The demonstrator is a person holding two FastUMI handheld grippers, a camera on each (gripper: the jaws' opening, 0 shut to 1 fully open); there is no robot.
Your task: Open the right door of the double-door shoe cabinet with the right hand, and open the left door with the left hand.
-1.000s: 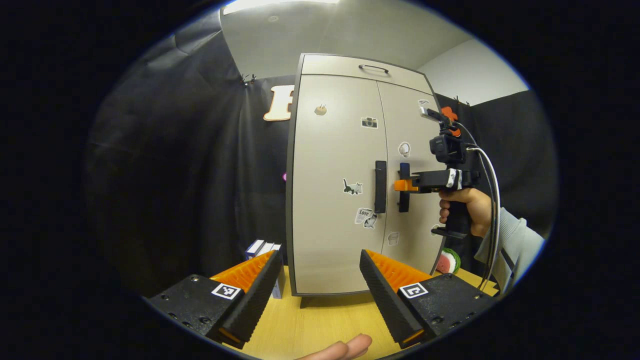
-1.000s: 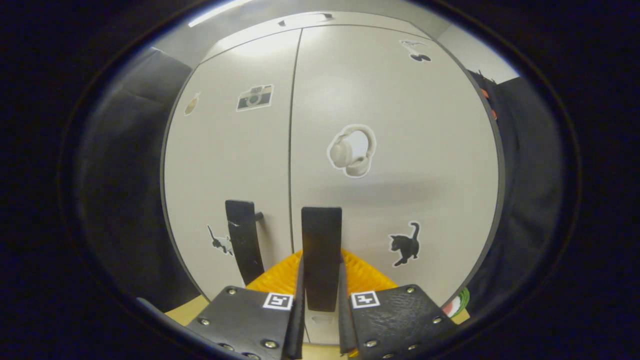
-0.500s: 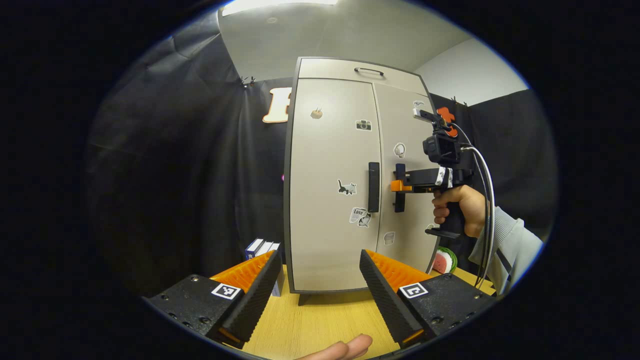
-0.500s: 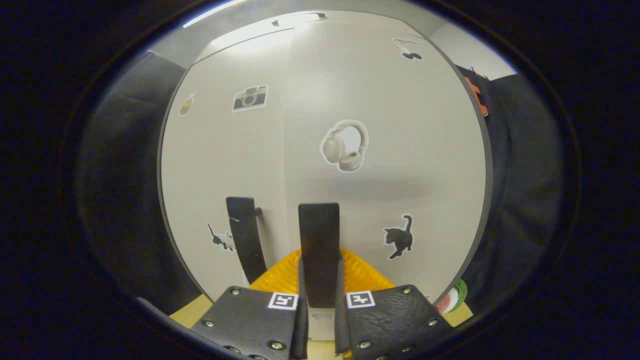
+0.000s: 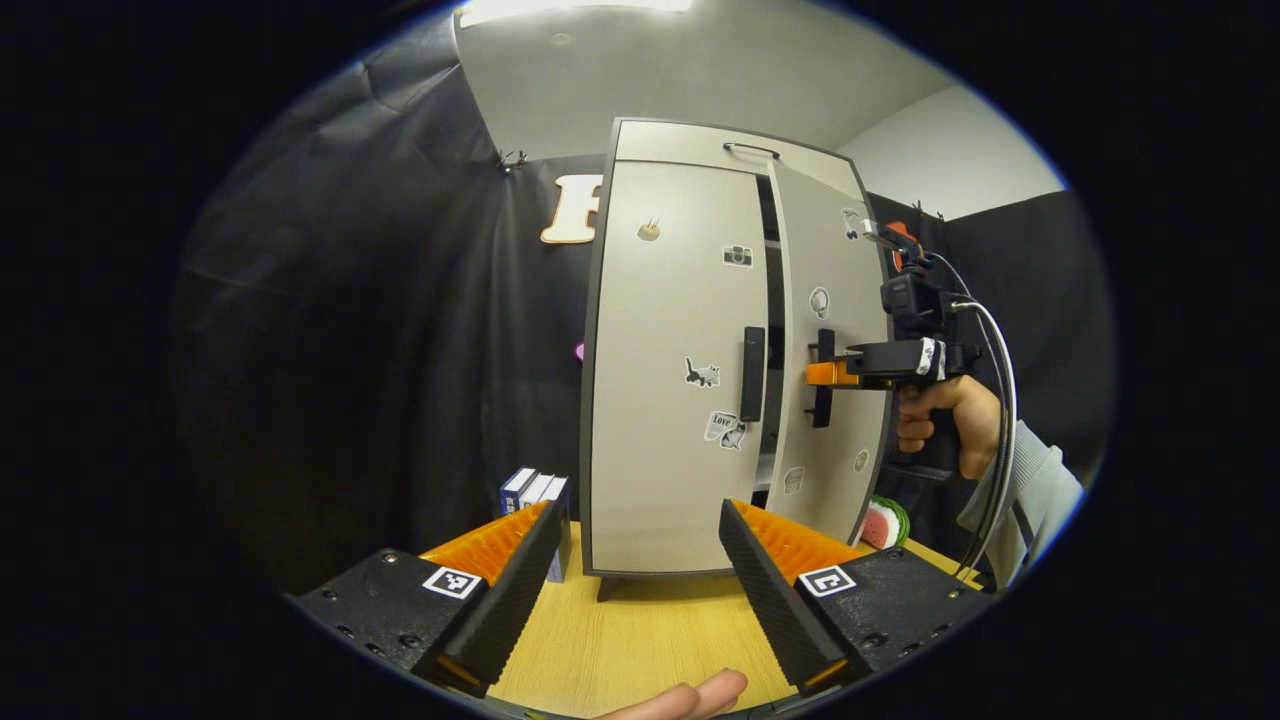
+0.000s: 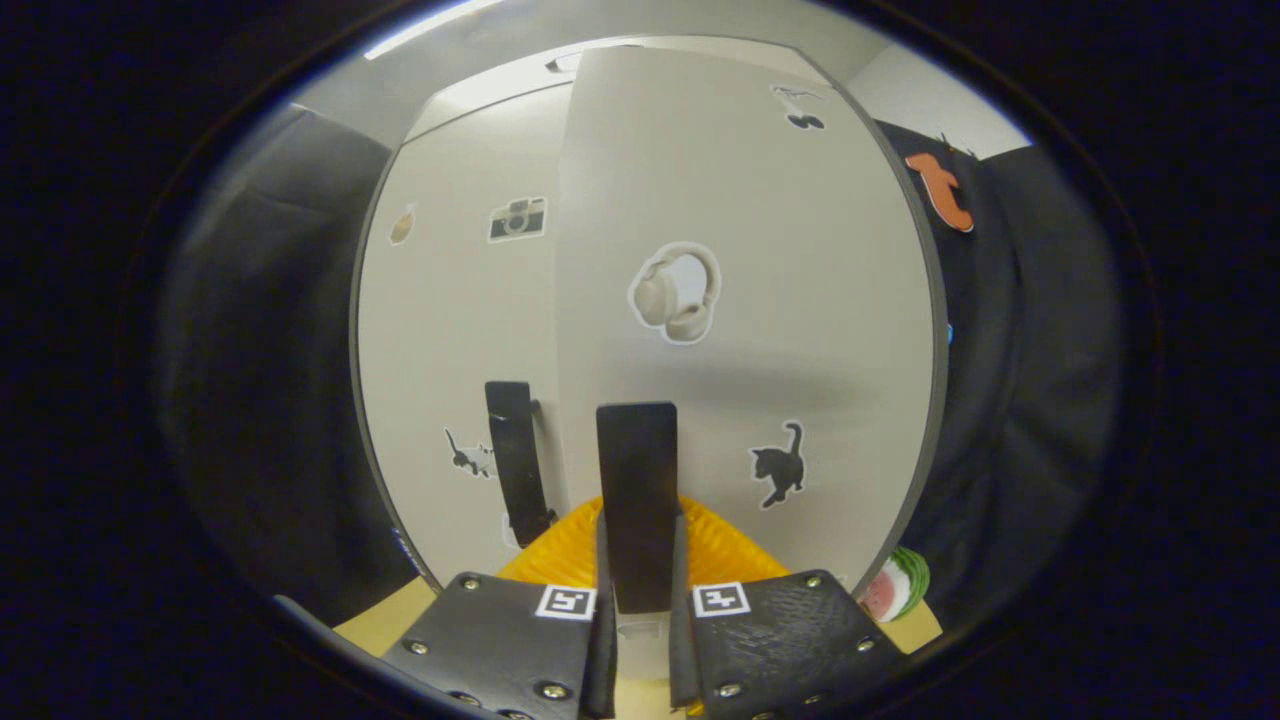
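At the cabinet's (image 5: 690, 380) right handle (image 6: 636, 505), the right gripper (image 6: 637, 600) is clenched on the black bar, one finger pressing each side of it; seen from the left gripper view, this gripper (image 5: 825, 374) reaches the handle (image 5: 822, 378) from the right, held by a hand (image 5: 945, 420) in a pale sleeve (image 5: 1030, 500). Carried on that handle, the right door (image 6: 750, 300) stands slightly ajar from the cabinet, with a dark gap (image 5: 774, 330) between it and the left door (image 5: 680, 370). Beside the gap, the left door lies flush with the cabinet, its own handle (image 5: 753, 373) untouched; the same handle (image 6: 518, 462) appears left of the grasped bar in the right gripper view. Well in front of the cabinet, the left gripper (image 5: 635, 590) is released, its fingers spread wide and holding nothing, above a wooden table (image 5: 640, 640) on which the cabinet stands. Left of the cabinet's base sit several small boxes (image 5: 535, 500); right of its base, partly hidden, lies a watermelon-slice object (image 5: 885, 522). Stickers mark both doors, among them headphones (image 6: 675, 295) and a cat (image 6: 777, 475) on the right door.
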